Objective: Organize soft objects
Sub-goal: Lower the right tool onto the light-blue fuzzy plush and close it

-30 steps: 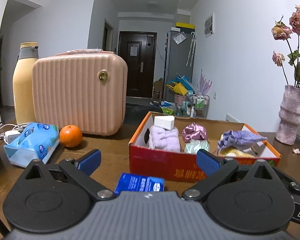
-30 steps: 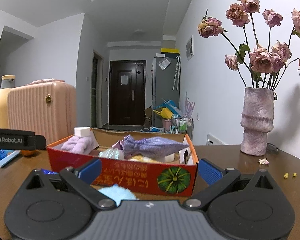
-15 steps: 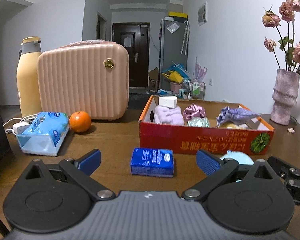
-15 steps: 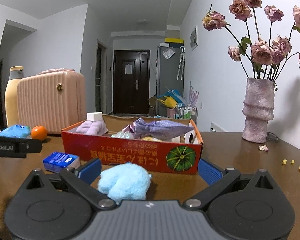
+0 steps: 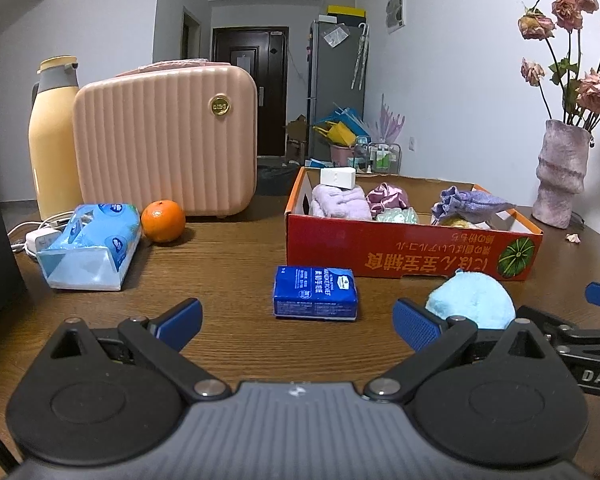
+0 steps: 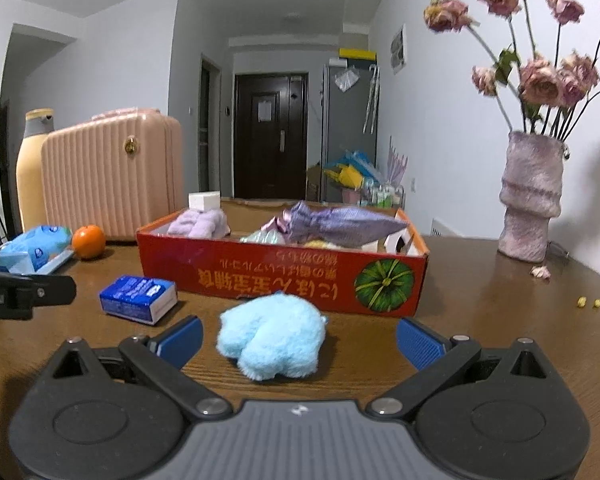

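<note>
A fluffy light-blue soft toy [image 6: 272,336] lies on the brown table in front of the red cardboard box [image 6: 284,280]; it also shows in the left wrist view [image 5: 470,300]. The box [image 5: 404,248] holds a lilac towel [image 5: 340,202], a pink satin scrunchie [image 5: 386,198], a purple pouch [image 5: 470,202] and other soft items. My right gripper [image 6: 298,338] is open, with the toy just ahead between its fingers, not touching. My left gripper [image 5: 296,322] is open and empty, just short of a blue tissue pack [image 5: 315,293].
A pink ribbed case [image 5: 166,144], a yellow flask [image 5: 52,140], an orange [image 5: 163,221] and a blue wipes pack [image 5: 88,246] stand at the left. A vase of dried roses [image 6: 530,200] stands at the right. Yellow crumbs [image 6: 598,308] lie at the right edge.
Both grippers have drawn back from the box and risen. The blue toy and the tissue pack have come fully into view. Both stay open.
</note>
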Demonstrator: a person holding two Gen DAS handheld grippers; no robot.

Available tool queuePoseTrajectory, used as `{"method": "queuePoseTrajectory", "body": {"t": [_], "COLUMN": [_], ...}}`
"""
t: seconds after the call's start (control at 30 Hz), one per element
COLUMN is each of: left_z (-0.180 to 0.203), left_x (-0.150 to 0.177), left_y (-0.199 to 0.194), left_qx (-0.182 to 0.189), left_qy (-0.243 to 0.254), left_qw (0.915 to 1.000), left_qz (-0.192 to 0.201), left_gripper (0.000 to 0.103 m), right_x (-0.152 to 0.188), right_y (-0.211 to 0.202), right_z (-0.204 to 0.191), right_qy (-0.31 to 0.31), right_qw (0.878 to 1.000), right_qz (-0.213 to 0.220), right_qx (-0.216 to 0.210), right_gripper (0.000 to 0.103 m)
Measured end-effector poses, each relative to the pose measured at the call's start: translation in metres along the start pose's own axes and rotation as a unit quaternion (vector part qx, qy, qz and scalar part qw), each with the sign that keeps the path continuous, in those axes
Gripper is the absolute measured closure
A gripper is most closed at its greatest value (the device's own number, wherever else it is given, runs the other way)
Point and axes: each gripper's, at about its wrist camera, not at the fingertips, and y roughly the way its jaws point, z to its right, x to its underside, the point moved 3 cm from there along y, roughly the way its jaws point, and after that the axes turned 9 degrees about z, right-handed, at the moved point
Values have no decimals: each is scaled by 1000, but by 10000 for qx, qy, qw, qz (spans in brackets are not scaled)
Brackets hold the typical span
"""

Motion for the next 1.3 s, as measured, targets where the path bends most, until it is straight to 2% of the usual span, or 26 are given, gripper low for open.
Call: {"method": "queuePoseTrajectory", "body": {"t": [0.5,0.77,1.0,1.3], "left_z": [-26,-30,-29,-28], "left_x": [-2,0,1,3], "left_y": [12,18,20,23], "left_qx": [-154,-175,-182,-192], "left_qy": [-103,-136,-106,-83], "left_qw": [9997,9995,9994,9993], "left_qz": [-137,-245,-280,-313], "left_gripper": [0,0,0,0], "right_x": [7,8,10,7], "right_y": [76,98,109,106], "right_z": [-23,-26,-29,-32], "right_qy": [183,281,325,259], "right_qw": [9944,9916,9894,9913], "right_qz": [-1015,-1249,-1411,-1286], "right_qx": [217,207,144,79], "right_gripper": [0,1,20,27]}}
